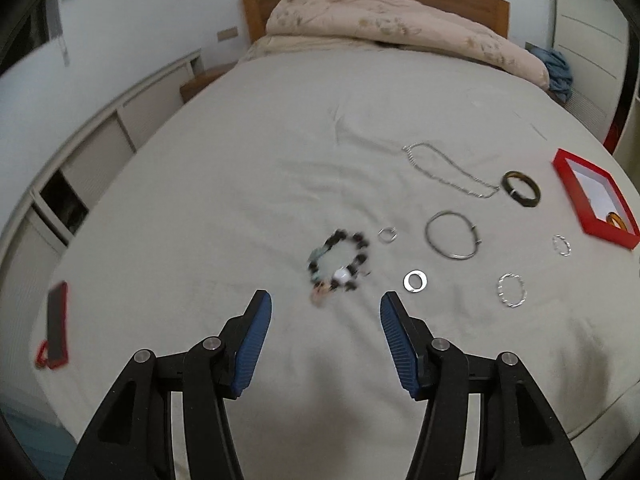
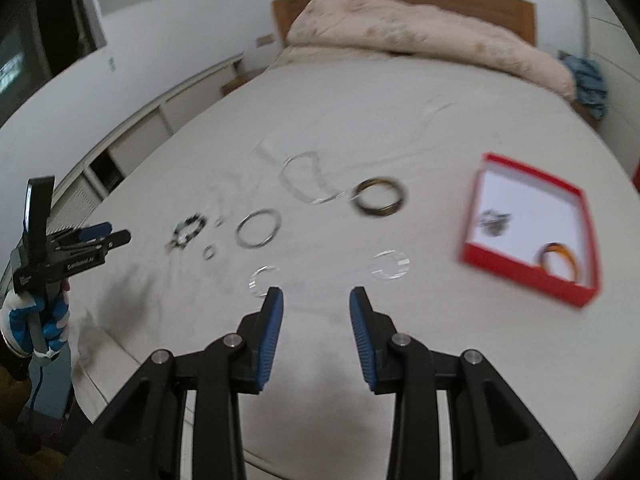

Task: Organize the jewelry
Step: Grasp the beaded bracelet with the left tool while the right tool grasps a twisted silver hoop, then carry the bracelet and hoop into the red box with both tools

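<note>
Jewelry lies on a grey bedsheet. In the left wrist view my left gripper [image 1: 326, 308] is open and empty, just short of a dark beaded bracelet [image 1: 340, 261]. Near it lie a small ring [image 1: 387, 235], a white ring [image 1: 415, 281], a thin metal bangle [image 1: 452, 235], two sparkly bracelets [image 1: 511, 290] [image 1: 561, 245], a silver chain [image 1: 448, 170] and a dark bangle [image 1: 521, 189]. In the right wrist view my right gripper [image 2: 316, 306] is open and empty above the sheet. The red box [image 2: 528, 272] to its right holds an amber bangle [image 2: 558, 266] and a dark piece [image 2: 494, 222].
A folded pink duvet [image 1: 392, 26] and wooden headboard [image 1: 256, 4] lie at the far end of the bed. A phone in a red case [image 1: 56, 326] lies at the left edge. White cabinets [image 1: 100, 148] run along the left wall. My left gripper also shows at the left of the right wrist view [image 2: 106, 236].
</note>
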The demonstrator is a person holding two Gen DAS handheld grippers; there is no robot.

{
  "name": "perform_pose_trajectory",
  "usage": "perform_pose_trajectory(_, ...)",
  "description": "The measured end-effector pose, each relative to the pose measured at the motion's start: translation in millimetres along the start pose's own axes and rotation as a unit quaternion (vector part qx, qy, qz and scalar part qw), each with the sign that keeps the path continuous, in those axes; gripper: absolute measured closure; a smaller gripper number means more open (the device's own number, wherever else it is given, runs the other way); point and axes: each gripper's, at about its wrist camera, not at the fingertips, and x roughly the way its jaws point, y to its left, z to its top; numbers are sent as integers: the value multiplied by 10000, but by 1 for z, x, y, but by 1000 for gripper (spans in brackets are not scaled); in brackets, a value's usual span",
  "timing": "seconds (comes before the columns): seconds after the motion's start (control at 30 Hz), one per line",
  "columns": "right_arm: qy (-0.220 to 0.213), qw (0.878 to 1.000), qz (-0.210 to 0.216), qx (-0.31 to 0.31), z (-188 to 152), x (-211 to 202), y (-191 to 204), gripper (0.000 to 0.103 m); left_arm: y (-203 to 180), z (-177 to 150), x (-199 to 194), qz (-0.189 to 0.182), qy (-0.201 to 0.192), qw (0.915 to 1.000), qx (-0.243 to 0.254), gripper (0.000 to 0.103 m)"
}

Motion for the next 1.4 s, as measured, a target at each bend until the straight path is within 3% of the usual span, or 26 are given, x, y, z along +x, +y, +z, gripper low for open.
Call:
perform_pose_trajectory(0.23, 428, 9987, 280, -90, -1, 73, 26, 62, -11, 9, 51, -368, 237, 9990, 41, 47)
perform_pose_trajectory(0.47, 709, 9961, 446, -286, -2, 122, 39, 60, -26, 21, 109, -283, 489, 9979, 314, 55)
perform_pose_trajectory(0.7, 916, 9943, 341, -427, -6, 158, 50, 54, -37, 25, 131, -229, 524, 9956, 740, 58)
perform_pose_trajectory(0.83, 891, 9941, 154, -600, -5, 166, 59, 53, -31, 28, 134, -457, 546, 9961, 514, 66)
perform_pose_trajectory(0.97, 831, 9919, -109, -958, -7, 170, 69, 63, -29, 27, 131, -713, 602, 9949, 382, 91)
perform_pose_trajectory(1.0, 818, 9917, -132, -979, -6, 170, 70, 63, -27, 29, 131, -744, 615, 9947, 343, 93)
perform_pose_trajectory(1.2, 760, 9940, -11, -788, -8, 157, 61, 64, -19, 27, 119, -1051, 647, 9922, -163, 93)
perform_pose_trajectory(1.4, 492, 9976, 152, -465, -3, 125, 46, 64, -23, 28, 81, -1201, 450, 9911, -369, 93)
